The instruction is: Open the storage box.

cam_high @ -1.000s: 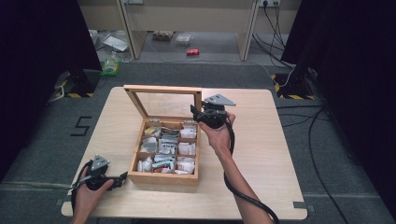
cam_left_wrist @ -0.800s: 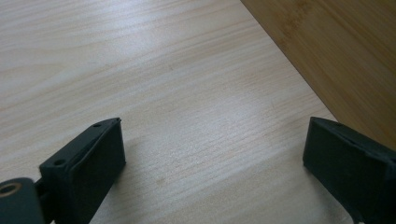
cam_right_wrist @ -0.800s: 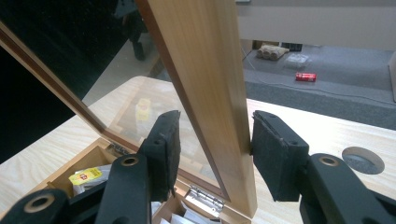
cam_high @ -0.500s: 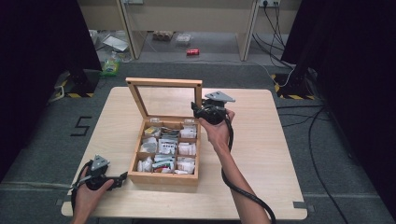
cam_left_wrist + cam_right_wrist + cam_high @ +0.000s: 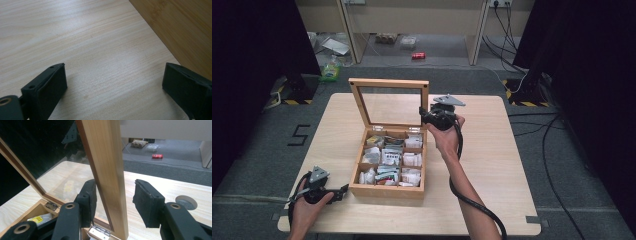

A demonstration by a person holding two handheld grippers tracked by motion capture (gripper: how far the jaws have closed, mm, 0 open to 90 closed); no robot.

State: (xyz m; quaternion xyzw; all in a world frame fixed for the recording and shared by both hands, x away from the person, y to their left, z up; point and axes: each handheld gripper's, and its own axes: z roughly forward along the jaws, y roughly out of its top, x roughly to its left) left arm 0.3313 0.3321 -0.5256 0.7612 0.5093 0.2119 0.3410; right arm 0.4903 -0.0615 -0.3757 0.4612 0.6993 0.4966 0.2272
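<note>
Pale wooden table [image 5: 492,165] stands on grey floor, dark curtains at both sides. High view: wooden box [image 5: 387,187] sits mid-table, compartments filled with small packets [image 5: 388,159]; its glass lid [image 5: 389,102] stands raised and upright. Right gripper [image 5: 426,116] sits at the lid's right edge. Left gripper [image 5: 343,190] lies on the table just beside the box's front left corner.

Left gripper view: jaws spread wide, bare tabletop between them, box wall [image 5: 180,32] at the upper right.

Right gripper view: jaws straddle the lid's wooden frame [image 5: 107,170]; one pad touches it, the other stands clear. Not pinching.
</note>
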